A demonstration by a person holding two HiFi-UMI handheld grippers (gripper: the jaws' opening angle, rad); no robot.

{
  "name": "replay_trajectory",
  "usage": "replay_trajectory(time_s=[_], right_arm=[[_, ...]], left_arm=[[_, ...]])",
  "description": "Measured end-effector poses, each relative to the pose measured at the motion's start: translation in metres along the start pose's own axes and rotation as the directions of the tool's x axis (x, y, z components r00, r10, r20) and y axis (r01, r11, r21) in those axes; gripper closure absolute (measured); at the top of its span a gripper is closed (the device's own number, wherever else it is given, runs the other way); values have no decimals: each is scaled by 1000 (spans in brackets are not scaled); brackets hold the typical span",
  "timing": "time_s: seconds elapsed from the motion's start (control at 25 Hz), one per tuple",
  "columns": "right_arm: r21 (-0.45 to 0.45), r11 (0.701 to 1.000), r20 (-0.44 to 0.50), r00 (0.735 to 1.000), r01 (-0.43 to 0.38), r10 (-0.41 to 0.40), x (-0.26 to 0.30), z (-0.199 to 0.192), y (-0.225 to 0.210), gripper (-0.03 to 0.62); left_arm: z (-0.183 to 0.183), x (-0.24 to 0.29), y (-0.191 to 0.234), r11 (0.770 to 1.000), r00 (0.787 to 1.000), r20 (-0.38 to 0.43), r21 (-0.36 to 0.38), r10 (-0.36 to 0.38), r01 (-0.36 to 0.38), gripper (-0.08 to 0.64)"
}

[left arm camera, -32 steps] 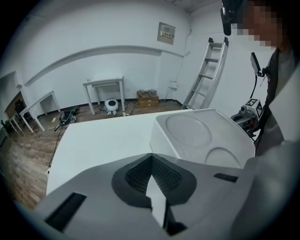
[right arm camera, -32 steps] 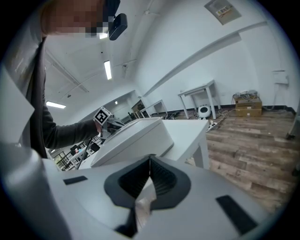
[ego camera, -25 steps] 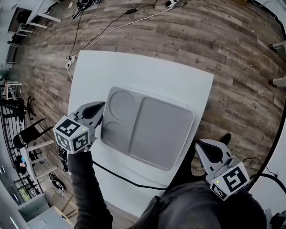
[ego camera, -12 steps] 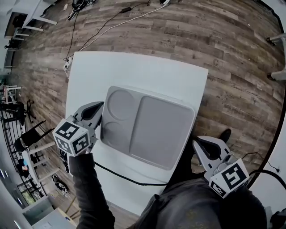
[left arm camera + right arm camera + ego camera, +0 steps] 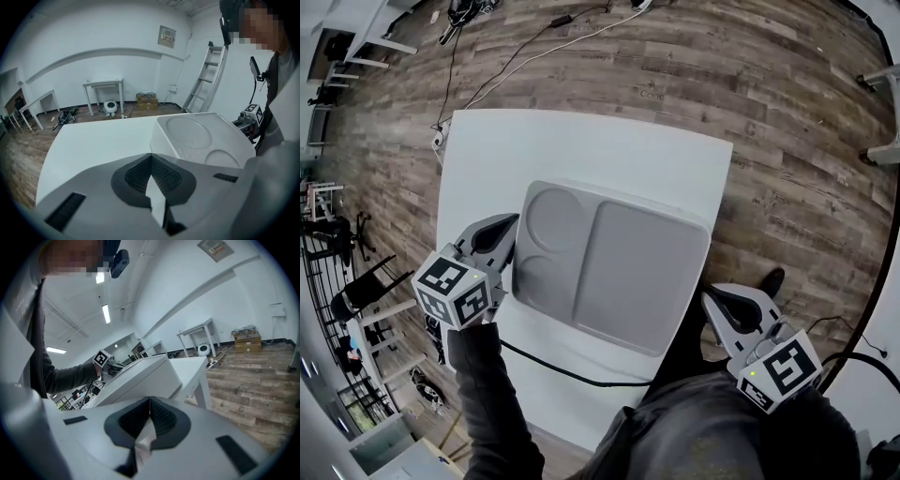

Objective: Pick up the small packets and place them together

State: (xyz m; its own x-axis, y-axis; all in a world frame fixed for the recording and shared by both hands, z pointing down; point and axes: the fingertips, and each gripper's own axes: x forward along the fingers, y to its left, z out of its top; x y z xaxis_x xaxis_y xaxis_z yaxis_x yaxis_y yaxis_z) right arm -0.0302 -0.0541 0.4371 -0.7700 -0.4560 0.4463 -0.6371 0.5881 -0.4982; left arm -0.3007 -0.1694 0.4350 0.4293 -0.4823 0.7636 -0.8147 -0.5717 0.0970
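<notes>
Over at the left edge of the desk (image 5: 581,141) with the left tongs (image 5: 508,225), just beside the grey tray (image 5: 675,281), level with its two round wells. Pinched together on the left packet (image 5: 157,201), a thin white slip caught between the dark pads and poking back from the tips. Angled down toward the desk, tray rim close on the right.

Across to the right tongs (image 5: 717,302), just off the desk's right edge near the front corner, over the wood floor (image 5: 787,141). Also clamped together, gripping the right packet (image 5: 145,442), a whitish, crinkled scrap wedged between the ribbed pads. Well apart, those two packets, with the whole tray between them.
</notes>
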Motion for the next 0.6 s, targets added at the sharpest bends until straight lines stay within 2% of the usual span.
replay_trajectory(time_s=[0.16,0.28,0.36,0.44,0.52,0.6], right_arm=[[-5,1000,3,1000,-5,5,-1,-1,-2,588],[-6,1000,7,1000,-15,15,-1,1,-2,588],[-1,1000,15,1000,-25,25,-3,2,-4,588],[14,999,30,998,-52,52,-5,3,-8,587],[57,991,57,992,-118,115,-6,5,-7,586],[148,965,98,974,-215,202,-7,7,-3,561]], left_arm=[[1,0,-2,1000,1000,16,3,23,-23,571],[5,-6,5,994,993,50,-12,107,-107,571],[10,-18,9,980,976,92,-45,197,-194,571],[18,-36,3,959,949,136,-62,284,-278,571],[29,-58,-15,939,922,180,-73,343,-335,571],[36,-79,-42,926,901,216,-109,376,-361,571]])
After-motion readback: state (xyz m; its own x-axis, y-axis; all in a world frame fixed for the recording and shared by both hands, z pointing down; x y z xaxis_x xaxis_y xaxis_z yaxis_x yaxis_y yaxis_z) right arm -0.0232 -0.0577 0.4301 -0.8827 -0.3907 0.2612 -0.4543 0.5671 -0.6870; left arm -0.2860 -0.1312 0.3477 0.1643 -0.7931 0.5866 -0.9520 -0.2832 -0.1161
